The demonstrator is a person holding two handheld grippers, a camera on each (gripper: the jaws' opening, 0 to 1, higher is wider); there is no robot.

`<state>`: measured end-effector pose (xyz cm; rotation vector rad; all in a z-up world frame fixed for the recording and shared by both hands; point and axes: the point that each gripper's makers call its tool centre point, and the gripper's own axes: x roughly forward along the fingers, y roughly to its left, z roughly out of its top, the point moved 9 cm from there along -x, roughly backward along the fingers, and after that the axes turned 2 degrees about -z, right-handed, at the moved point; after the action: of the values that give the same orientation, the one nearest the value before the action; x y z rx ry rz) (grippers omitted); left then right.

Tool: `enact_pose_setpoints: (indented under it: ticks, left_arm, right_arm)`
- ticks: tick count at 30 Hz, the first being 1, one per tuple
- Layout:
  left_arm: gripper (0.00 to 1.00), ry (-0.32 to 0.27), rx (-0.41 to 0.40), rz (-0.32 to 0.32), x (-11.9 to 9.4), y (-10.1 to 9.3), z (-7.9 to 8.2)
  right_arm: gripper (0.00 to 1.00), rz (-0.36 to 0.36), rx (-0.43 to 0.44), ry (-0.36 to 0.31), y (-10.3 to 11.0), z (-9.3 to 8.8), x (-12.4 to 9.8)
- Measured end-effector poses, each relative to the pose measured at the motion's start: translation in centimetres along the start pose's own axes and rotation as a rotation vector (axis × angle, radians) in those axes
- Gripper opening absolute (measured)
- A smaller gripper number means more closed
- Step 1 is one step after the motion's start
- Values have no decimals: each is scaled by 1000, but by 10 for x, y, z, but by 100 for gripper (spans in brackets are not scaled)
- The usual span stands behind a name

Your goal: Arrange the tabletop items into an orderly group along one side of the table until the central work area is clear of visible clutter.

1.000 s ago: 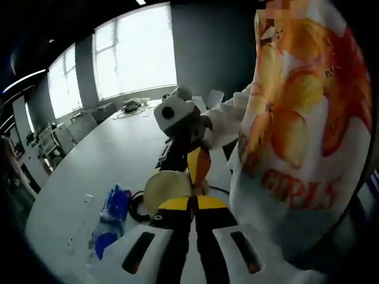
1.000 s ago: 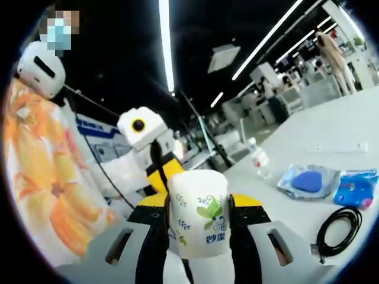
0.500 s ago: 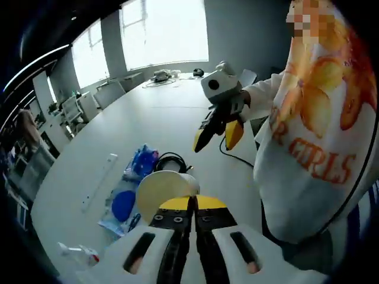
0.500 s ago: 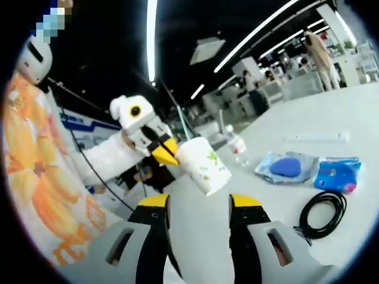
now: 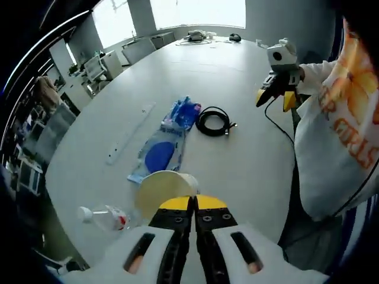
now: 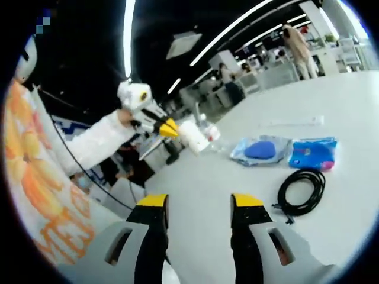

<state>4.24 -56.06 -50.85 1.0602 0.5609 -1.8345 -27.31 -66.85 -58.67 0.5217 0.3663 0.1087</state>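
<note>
The left claw (image 5: 193, 204) has its jaws pressed together on the rim of a paper cup (image 5: 161, 188), held above the near end of the white surface (image 5: 249, 154). The right claw (image 6: 198, 204) has its jaws apart with nothing between them.

Judged from the layout, little is done. A clear bottle (image 5: 106, 218) lies on its side near the cup. Further out are a clear bag with a blue piece inside (image 5: 155, 157), a blue packet (image 5: 185, 112) just beyond it, a coiled black cable (image 5: 214, 121) beside that, and a long white strip (image 5: 129, 132) to the other side (all loosely strung along the middle). At least 5 items appear left to gather, plus the cup to place.
</note>
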Motion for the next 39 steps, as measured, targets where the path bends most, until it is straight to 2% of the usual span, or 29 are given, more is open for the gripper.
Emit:
enact_pose_setpoints:
  ticks: [1, 5, 12, 14, 17, 21, 26, 39]
  left_arm:
    - [0, 29, -38, 26, 0, 8, -1]
    - [0, 122, -39, 76, 7, 32, 0]
    - [0, 263, 72, 88, 33, 55, 0]
    - [0, 268, 71, 87, 42, 62, 0]
    - [0, 241, 31, 63, 52, 71, 0]
    - [0, 317, 51, 78, 66, 85, -6]
    - [0, 298, -15, 70, 81, 98, -10]
    - [0, 324, -30, 64, 105, 113, -17]
  right_arm:
    - [40, -9, -6, 8, -1, -1, -1]
    - [40, -28, 25, 10, -3, -8, -6]
    - [41, -65, 62, 13, -9, -14, -9]
    - [41, -75, 68, 13, -11, -14, -9]
    - [41, -98, 78, 17, -17, -13, -11]
    - [41, -124, 111, 3, -24, -13, -14]
    - [41, -151, 133, 8, -32, -17, -17]
    - [41, -188, 184, 3, -40, -23, -19]
